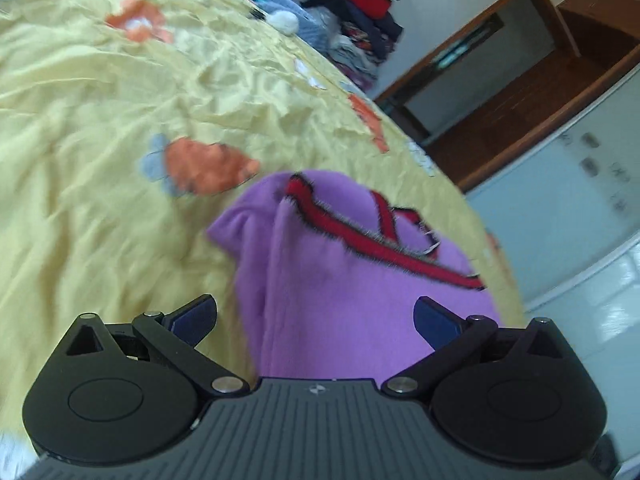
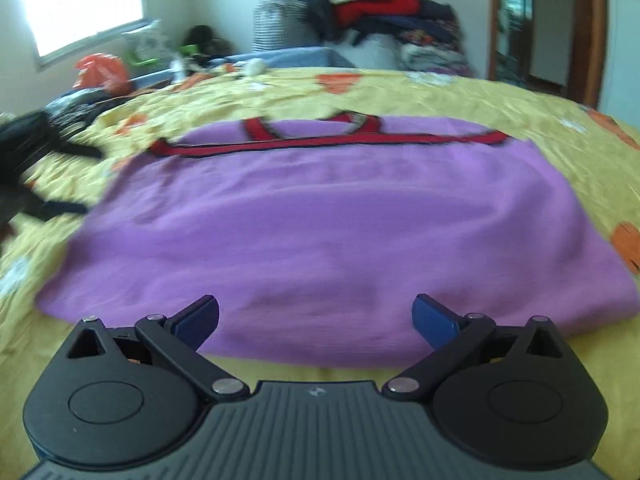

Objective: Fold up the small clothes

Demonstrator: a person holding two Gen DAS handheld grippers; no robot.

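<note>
Right wrist: both hand-held grippers [image 2: 316, 320] [image 1: 316, 320] spread; purple garment [image 2: 320, 220] on yellow bedsheet [image 2: 520, 100]

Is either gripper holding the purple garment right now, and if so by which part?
Neither. The left gripper and right gripper are both open, nothing between their fingers; the purple garment lies on the yellow bedspread.

Readable text: none that I can make out.
My tongs' housing [image 2: 316, 391]: a small pale emblem, no letters legible.
Cabinet front [image 1: 592, 168]: dark marks, too blurred to read.

blurred: purple garment [image 2: 320, 216] left edge | hidden: near hem behind left gripper [image 1: 316, 320]
</note>
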